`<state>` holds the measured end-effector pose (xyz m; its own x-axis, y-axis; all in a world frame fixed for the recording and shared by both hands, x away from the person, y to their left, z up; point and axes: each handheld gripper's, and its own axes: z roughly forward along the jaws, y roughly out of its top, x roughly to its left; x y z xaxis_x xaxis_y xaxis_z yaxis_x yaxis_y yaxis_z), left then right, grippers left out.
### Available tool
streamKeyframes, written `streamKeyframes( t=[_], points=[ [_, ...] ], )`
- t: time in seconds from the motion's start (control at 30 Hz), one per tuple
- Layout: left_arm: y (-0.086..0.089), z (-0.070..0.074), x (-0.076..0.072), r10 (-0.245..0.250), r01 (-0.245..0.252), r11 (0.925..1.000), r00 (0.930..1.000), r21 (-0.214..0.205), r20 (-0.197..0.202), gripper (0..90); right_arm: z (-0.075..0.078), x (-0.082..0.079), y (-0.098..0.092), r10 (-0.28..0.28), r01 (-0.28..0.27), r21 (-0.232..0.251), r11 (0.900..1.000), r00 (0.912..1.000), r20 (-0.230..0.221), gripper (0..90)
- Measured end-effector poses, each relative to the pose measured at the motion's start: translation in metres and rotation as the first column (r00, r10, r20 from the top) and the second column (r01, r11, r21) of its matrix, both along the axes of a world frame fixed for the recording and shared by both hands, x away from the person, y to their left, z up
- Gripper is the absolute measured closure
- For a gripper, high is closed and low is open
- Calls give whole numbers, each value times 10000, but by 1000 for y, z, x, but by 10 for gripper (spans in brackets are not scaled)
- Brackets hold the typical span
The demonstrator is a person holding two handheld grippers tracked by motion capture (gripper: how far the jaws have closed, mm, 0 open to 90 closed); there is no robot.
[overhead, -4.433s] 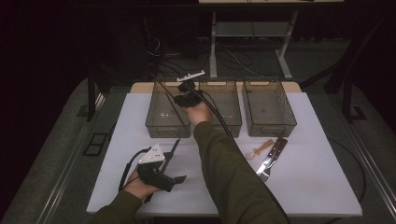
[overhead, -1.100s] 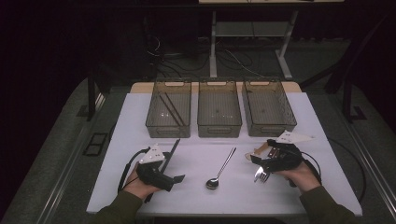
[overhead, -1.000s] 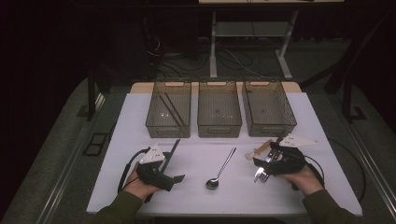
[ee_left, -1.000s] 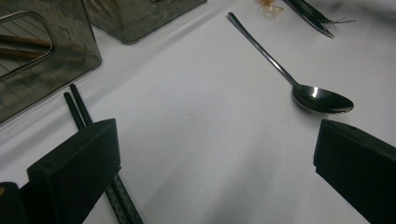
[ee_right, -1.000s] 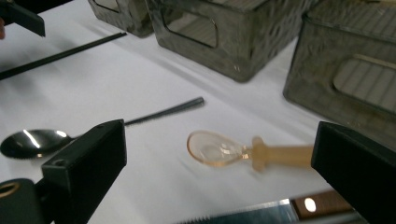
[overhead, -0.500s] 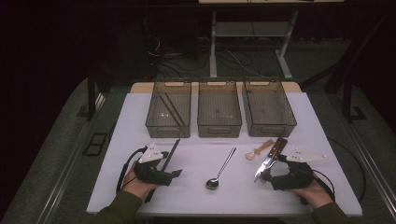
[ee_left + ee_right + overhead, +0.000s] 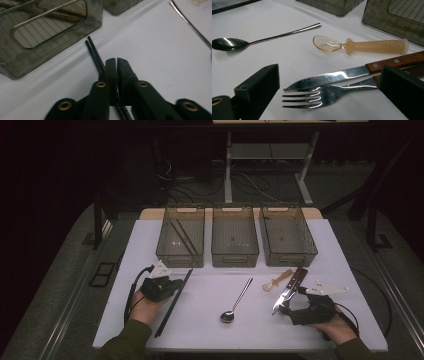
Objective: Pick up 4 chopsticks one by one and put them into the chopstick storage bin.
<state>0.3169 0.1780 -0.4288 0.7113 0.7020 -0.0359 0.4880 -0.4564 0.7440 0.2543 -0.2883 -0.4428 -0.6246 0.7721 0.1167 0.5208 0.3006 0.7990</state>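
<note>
lettering "lusn" marks the amber spoon [image 7: 362, 46]; left tool [image 7: 116, 60] just closed on black chopsticks [image 7: 96, 56], right tool [image 7: 329, 82] apart.

We see matt black chopsticks [image 7: 95, 53], smoky translucent plastic bins [image 7: 181, 240] at twelve o'clock, a glossy polished metal spoon [image 7: 249, 41], a shiny steel knife [image 7: 352, 73] and fork [image 7: 324, 95] with riveted wooden handles, a translucent amber plastic spoon [image 7: 362, 45], a smooth white matt tabletop [image 7: 210, 295].

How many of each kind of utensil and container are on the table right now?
Bins: 3
Black chopsticks: 2, shut in the left gripper
Chopsticks in the left bin: 2
Metal spoon: 1
Plastic spoon: 1
Knife: 1
Fork: 1
Total: 11
</note>
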Motion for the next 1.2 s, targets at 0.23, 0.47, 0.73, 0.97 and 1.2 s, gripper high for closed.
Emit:
streamKeyframes(
  t=[0.23, 0.47, 0.73, 0.97, 1.2],
  points=[
    [-2, -6, 23, 365, -359, 9988, 9992, 335, -186, 895, 1, 1, -1, -93, 94, 74, 9999, 10000, -8, 32],
    [-10, -11, 41, 714, -703, 9962, 9973, 513, -192, 896, 0, 1, -2, -133, 133, 52, 9999, 9999, -20, 32],
    [-14, -16, 49, 989, -985, 9950, 9947, 180, -264, 896, 0, 2, -3, -183, 183, 39, 9998, 9998, -2, 32],
    [-16, -20, 52, 835, -818, 9958, 9957, 418, -398, 896, 0, 2, -2, -173, 173, 10, 9999, 9998, -19, 32],
    [-17, -20, 52, 605, -592, 9980, 9964, 244, -592, 896, 0, 2, -1, -145, 145, -3, 9999, 9999, -24, 32]
  ],
)
